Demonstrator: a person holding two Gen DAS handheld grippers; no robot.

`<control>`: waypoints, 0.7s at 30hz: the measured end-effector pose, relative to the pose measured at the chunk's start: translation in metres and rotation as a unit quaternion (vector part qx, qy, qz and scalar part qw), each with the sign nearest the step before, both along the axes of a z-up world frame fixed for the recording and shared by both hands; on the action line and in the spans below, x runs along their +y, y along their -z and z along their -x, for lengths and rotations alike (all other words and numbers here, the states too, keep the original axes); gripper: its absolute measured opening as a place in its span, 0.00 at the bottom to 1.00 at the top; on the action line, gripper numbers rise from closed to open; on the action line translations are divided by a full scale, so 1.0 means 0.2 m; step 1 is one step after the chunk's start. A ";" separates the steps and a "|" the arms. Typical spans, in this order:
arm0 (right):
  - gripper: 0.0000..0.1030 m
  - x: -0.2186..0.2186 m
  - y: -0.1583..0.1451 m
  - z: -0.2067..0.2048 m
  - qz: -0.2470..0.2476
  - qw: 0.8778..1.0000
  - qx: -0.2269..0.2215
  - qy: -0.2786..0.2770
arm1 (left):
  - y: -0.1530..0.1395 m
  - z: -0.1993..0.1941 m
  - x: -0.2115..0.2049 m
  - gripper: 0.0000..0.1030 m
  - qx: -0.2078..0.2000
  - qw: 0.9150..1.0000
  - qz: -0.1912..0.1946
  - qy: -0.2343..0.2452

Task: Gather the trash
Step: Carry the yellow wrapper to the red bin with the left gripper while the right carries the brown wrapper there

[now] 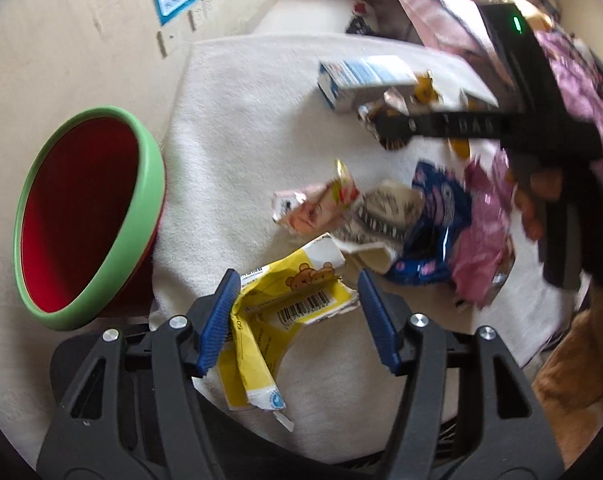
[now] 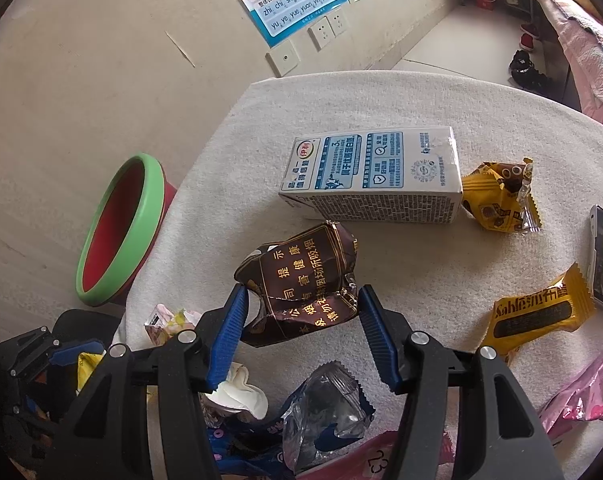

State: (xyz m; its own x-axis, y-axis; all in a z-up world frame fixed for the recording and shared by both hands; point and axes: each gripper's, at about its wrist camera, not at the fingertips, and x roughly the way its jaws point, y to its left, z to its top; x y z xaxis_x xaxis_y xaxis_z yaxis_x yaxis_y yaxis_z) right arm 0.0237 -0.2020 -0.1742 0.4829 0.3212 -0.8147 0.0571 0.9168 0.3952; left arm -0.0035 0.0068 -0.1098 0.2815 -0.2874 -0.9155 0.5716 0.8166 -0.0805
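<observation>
Nearest the left wrist camera, the left gripper (image 1: 297, 312) has its jaws part open around a crumpled yellow wrapper (image 1: 285, 304); the left pad touches it, the right stands just clear, so no firm grip shows. The wrapper looks light, limp and crinkly; pinching across its bunched middle by the barcode should hold best. The red bin (image 1: 89, 216) with green rim sits left of the counter (image 1: 237, 120). The right gripper (image 2: 301, 312) has both pads pressed on a crushed brown cigarette pack (image 2: 301, 280), thin card that caves easily. The milk carton (image 2: 373, 176) lies beyond. Motion blur smears the wrappers at right, and whether the bin holds anything is hidden.
</observation>
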 end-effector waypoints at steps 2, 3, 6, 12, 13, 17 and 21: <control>0.54 0.00 -0.01 0.01 0.000 1.000 -0.003 0.000 | -0.04 -0.02 0.03 0.57 -0.011 0.999 0.025 -0.028; 0.54 0.00 -0.01 0.01 0.000 1.000 -0.004 0.000 | -0.06 -0.03 0.03 0.57 -0.018 0.998 0.034 -0.041; 0.54 0.01 -0.01 0.02 0.002 1.000 -0.006 -0.003 | -0.10 -0.08 0.06 0.57 -0.032 0.994 0.063 -0.084; 0.54 0.03 -0.05 0.04 0.006 1.000 -0.014 -0.011 | -0.17 -0.20 0.08 0.57 -0.054 0.982 0.104 -0.148; 0.54 0.04 -0.06 0.04 0.006 1.000 -0.017 -0.013 | -0.17 -0.21 0.08 0.57 -0.057 0.980 0.108 -0.156; 0.54 0.07 -0.13 0.07 0.009 0.999 -0.035 -0.022 | -0.20 -0.24 0.12 0.57 -0.068 0.973 0.120 -0.185; 0.54 0.11 -0.21 0.09 0.015 0.998 -0.059 -0.028 | -0.21 -0.25 0.19 0.57 -0.070 0.968 0.123 -0.209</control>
State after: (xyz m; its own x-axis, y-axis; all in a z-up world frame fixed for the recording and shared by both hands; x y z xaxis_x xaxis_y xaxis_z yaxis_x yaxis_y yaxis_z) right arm 0.0054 -0.1803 -0.1313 0.5579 0.3266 -0.7630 -0.0395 0.9287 0.3686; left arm 0.0474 0.0456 -0.0682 0.5364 -0.3263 -0.7783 0.2151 0.9446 -0.2478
